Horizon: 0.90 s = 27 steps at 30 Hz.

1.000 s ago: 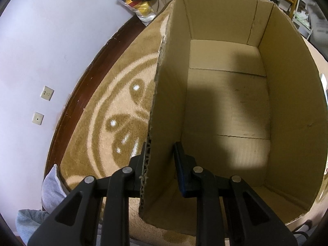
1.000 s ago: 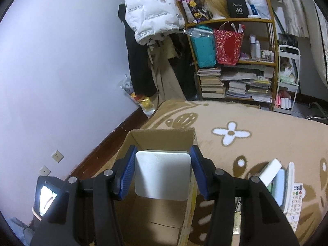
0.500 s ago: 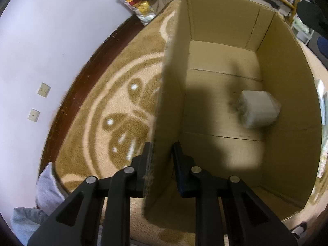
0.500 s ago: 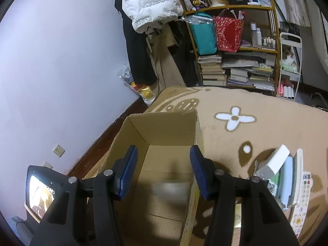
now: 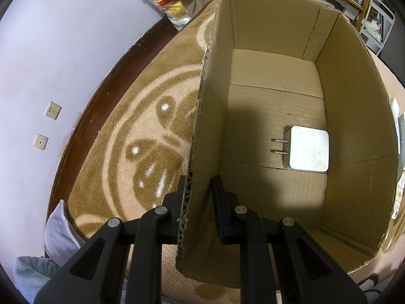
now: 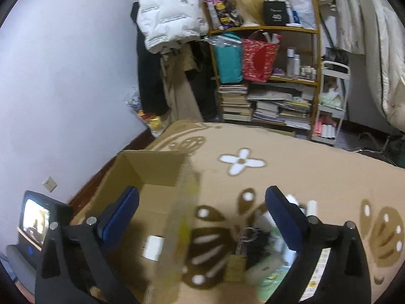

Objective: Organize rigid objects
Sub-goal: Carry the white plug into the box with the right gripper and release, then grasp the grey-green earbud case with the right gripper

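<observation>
left wrist close inside cardboard box (image 5: pixel 354 116), right wrist higher, sharing box

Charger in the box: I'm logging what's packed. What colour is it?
White, with two metal prongs; the charger shows best in the left wrist view, lying on the cardboard box floor.

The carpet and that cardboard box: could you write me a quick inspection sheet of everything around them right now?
Surface: tan patterned carpet on the floor, white flower motif.
Job's things: open cardboard box on the carpet; white plug adapter lies flat on its bottom, two prongs pointing toward the left wall of the box.
Clutter: blurred heap of items beside the box, including a brass padlock.
Grippers: left gripper jaws clamp the box's side wall; right gripper jaws wide apart, holding nothing.
Cables: nothing seen.
Surroundings: wall sockets, stacked bookshelf, white jacket, small lit screen.
</observation>
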Available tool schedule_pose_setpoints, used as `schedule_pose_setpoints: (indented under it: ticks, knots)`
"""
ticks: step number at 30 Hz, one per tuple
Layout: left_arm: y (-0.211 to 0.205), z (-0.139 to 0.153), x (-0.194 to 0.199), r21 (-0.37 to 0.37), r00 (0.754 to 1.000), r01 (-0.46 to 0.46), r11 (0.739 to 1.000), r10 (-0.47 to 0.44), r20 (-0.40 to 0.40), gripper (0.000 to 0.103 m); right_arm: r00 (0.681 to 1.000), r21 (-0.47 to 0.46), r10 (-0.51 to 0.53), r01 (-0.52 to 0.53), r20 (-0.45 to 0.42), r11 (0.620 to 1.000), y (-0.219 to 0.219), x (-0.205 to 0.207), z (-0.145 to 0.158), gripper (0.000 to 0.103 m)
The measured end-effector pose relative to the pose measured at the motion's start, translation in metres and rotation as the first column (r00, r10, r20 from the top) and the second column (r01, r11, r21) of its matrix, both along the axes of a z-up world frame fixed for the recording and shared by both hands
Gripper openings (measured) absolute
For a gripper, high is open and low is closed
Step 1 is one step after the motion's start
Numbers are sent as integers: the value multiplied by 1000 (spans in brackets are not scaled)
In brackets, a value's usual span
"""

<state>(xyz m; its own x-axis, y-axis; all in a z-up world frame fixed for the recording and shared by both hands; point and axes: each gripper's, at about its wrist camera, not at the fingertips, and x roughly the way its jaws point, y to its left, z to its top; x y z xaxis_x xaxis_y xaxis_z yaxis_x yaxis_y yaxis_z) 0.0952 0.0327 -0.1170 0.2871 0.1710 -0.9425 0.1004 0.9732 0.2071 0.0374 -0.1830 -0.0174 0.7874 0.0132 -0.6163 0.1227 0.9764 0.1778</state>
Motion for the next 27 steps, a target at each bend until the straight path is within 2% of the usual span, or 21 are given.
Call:
schedule_pose_setpoints:
  ticks: [10, 24, 27]
  knots:
    - [-1, -1, 0, 12, 1000, 4, 1000, -4, -1, 18, 994, 41, -104, 106, -40, 994, -46, -17, -36, 103]
    - [-4, 0, 0, 21, 1000, 10, 1000, -10, -1, 19, 993, -12, -72, 71, -94, 997, -41, -31, -73, 103]
    - [-5, 0, 0, 25, 1000, 14, 1000, -14, -1, 19, 992, -14, -56, 55, -111, 998, -39, -30, -78, 96]
